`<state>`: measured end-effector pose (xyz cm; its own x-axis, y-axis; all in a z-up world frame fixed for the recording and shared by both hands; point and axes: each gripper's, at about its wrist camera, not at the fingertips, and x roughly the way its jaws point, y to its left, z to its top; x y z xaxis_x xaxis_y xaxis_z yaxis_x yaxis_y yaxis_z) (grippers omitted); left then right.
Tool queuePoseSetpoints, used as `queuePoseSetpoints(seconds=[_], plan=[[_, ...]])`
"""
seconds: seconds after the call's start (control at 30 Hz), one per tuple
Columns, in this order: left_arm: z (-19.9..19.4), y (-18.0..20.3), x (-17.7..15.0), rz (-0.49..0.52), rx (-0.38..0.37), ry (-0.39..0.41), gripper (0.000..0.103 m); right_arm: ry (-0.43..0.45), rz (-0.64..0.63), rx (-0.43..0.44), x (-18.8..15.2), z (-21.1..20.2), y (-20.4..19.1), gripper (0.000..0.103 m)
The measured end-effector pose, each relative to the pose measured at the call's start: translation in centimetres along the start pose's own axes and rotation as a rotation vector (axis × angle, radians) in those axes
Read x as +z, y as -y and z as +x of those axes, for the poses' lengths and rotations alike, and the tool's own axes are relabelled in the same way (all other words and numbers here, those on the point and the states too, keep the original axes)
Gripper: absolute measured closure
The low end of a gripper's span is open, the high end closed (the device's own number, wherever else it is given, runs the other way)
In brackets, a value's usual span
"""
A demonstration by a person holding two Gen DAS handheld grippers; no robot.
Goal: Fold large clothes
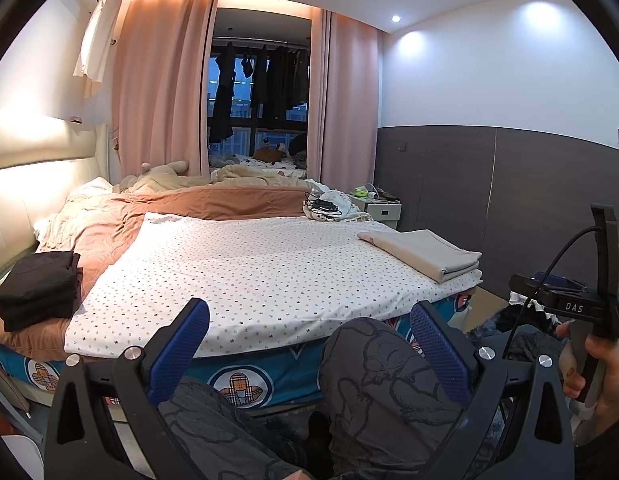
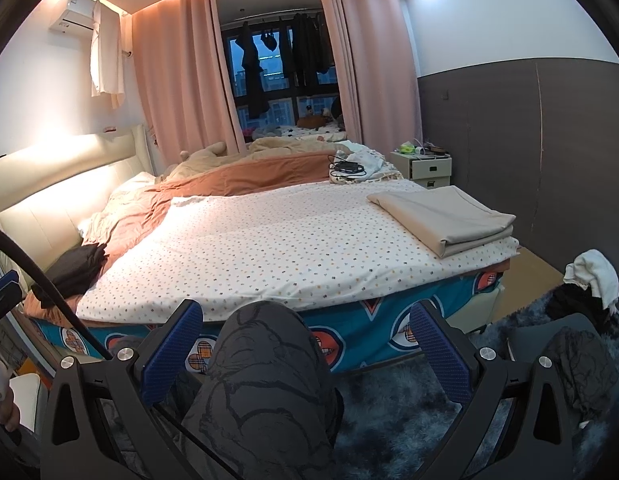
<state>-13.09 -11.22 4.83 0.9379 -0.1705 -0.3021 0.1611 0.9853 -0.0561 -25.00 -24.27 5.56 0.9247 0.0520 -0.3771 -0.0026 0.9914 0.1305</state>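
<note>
Folded beige garment [image 1: 423, 253] lying flat at right of centre, on the near right corner of the dotted sheet [image 1: 249, 268]; same beige stack [image 2: 445, 218] at right in the right wrist view, edges squared, touching nothing but the sheet. Folded black garment [image 1: 39, 284] at far left, resting on the rust-brown duvet [image 1: 109, 236] just beside the sheet's left edge; in the right wrist view only partly seen [image 2: 75, 266] at left, looser in outline. Well apart from each other, with the bare dotted sheet between.

Left tool [image 1: 309, 344] at bottom centre, blue pads spread wide, gripping nothing, held low in front of the bed edge above knees in grey printed trousers [image 1: 381, 372]. Right tool [image 2: 305, 340] likewise spread wide and gripping nothing, one knee between its pads in the picture. Right tool's black body also visible at right edge of the left wrist view, held in a hand [image 1: 597, 368].

Teal patterned bed skirt [image 2: 373, 312] below the sheet. White nightstand [image 2: 427, 166] at upper right beyond the bed. Pink curtains [image 2: 177, 76] flanking a dark window at top centre. Shaggy grey rug [image 2: 393, 392] at lower right, with a heap of dark and white clothes [image 2: 589, 280] at the right edge.
</note>
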Motion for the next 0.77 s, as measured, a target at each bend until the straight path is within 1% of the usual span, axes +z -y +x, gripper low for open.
queuePoseSetpoints(seconds=[0.5, 0.77], plan=[[0.16, -0.27, -0.01, -0.014, -0.005, -0.01, 0.001, 0.003, 0.006, 0.004, -0.14, -0.07, 0.35, 0.0], [0.06, -0.09, -0.13, -0.005, -0.006, -0.003, 0.001, -0.006, 0.001, 0.006, -0.19, 0.07, 0.33, 0.0]])
